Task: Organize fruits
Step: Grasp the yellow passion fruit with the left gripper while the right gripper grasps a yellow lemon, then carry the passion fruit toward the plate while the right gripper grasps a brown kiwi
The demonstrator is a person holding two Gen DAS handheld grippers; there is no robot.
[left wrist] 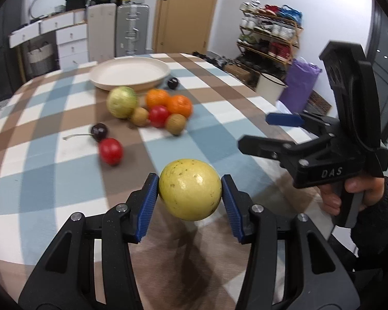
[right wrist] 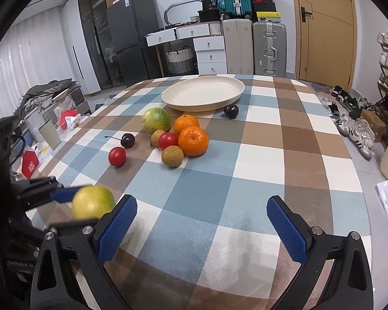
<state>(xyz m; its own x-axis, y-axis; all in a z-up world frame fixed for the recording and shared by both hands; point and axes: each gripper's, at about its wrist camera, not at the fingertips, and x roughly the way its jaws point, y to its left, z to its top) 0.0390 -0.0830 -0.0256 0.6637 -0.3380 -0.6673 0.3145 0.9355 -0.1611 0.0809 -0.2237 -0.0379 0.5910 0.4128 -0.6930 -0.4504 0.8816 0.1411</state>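
Left claw [left wrist: 190,190] clamped on a yellow fruit [left wrist: 190,189], low centre of the left wrist view, lifted off the checked counter [left wrist: 38,175]. Right claw [right wrist: 201,226] spread wide, holding nothing, at the bottom of the right wrist view. Mid-frame there, a cluster: green fruit [right wrist: 156,120], two oranges [right wrist: 193,140], red and brown small fruits touching. Cream plate [right wrist: 203,93] behind, upper centre, with a dark plum [right wrist: 231,111] just beside its rim.

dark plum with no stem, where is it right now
In the right wrist view the dark plum sits alone on the checkered tablecloth, just off the near right rim of the cream plate, beyond the two oranges.
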